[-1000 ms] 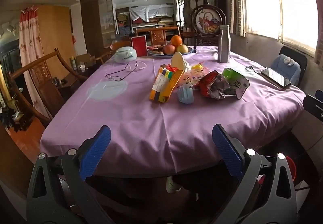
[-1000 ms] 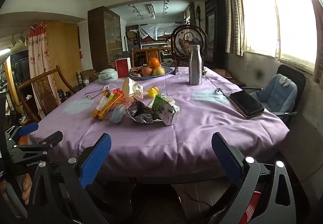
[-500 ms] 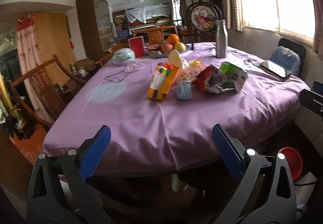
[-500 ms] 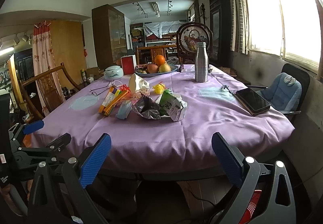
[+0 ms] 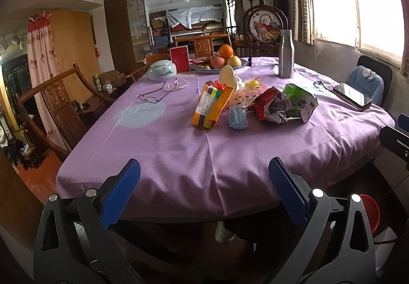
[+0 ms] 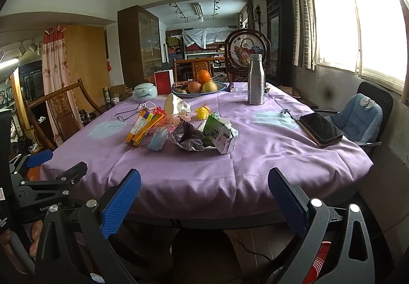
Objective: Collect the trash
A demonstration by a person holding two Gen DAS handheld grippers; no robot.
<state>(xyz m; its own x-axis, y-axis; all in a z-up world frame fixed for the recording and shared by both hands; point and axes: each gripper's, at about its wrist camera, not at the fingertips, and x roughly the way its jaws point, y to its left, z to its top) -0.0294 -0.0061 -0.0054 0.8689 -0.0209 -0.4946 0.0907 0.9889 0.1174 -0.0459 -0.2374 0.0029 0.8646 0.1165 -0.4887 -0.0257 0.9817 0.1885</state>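
Trash (image 5: 255,105) lies heaped mid-worktop (image 5: 179,156), a bowl (image 5: 219,66) of fruit (image 5: 226,57) behind it, while the left gripper (image 5: 204,194) and right gripper (image 6: 204,194) hover short of the edge, fingers wide, empty.

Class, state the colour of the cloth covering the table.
The tablecloth is plain purple (lilac), clearest in the left wrist view.

Left gripper (image 5: 204,192) and right gripper (image 6: 204,194): black triangulated frames with cut-out windows and silver screw heads, each carrying two blue textured pads (image 6: 120,203). White lettering marks the left gripper's black body in the right wrist view.
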